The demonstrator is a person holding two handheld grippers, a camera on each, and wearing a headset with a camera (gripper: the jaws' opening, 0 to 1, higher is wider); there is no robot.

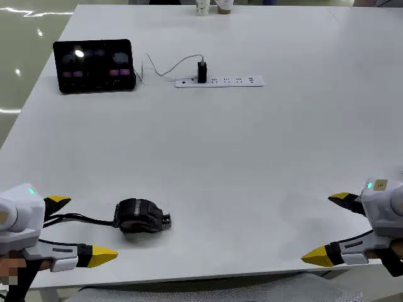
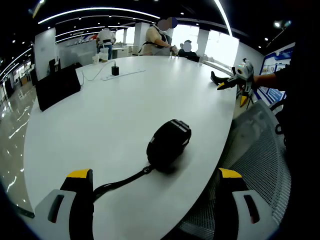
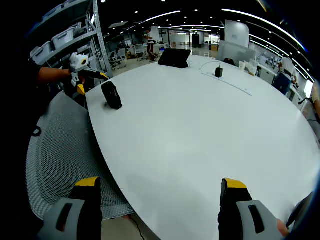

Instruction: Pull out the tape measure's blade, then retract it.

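Left gripper (image 1: pixel 82 228) gapes wide, empty, at the table's (image 1: pixel 252 157) near edge. The tape (image 1: pixel 140 216) lies just beyond its jaws (black, strap trailing between them). Right gripper (image 1: pixel 327 226) is equally wide, empty, well apart. Farther: power strip (image 1: pixel 219 81), tablet (image 1: pixel 94 65), screen unreadable.

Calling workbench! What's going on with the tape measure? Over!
Left hand-held gripper open, empty. Right hand-held gripper open, empty, far off. Tape measure not pulled out yet. Its strap trails toward the left one.
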